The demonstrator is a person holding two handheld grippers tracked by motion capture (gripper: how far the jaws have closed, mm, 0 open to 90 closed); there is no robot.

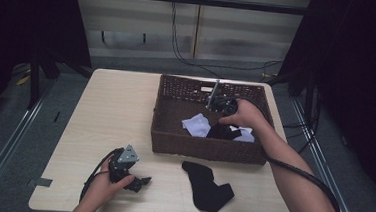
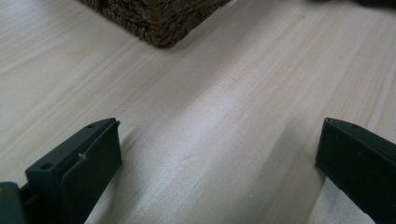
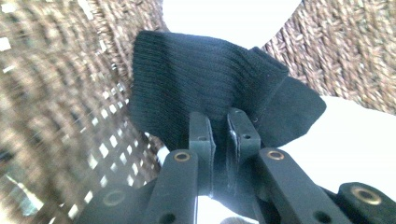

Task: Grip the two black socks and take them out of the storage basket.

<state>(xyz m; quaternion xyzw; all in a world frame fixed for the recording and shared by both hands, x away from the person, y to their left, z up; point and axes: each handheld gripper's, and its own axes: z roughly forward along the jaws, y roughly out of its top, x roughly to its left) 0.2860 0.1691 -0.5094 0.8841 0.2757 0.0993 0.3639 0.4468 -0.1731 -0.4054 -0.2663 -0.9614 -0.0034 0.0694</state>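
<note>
Near edge, 7 o'clock: your left gripper [image 1: 140, 181] rests on the worktop [image 1: 111, 105], fingers spread wide, nothing between them. At 5 o'clock, one black sock [image 1: 206, 186] lies flat on the worktop, just in front of the basket.

Further out, 1 o'clock: your right gripper [image 3: 223, 125] is inside the wicker basket [image 1: 203, 146], fingers clamped on a second black sock [image 3: 201, 88].

Step in hand, likely: lifting that sock out to pair it. Next move calls for raising it clear of the rim.

Count: two black socks, two white cloth pieces [image 1: 197, 124] (possibly socks), one basket.
</note>
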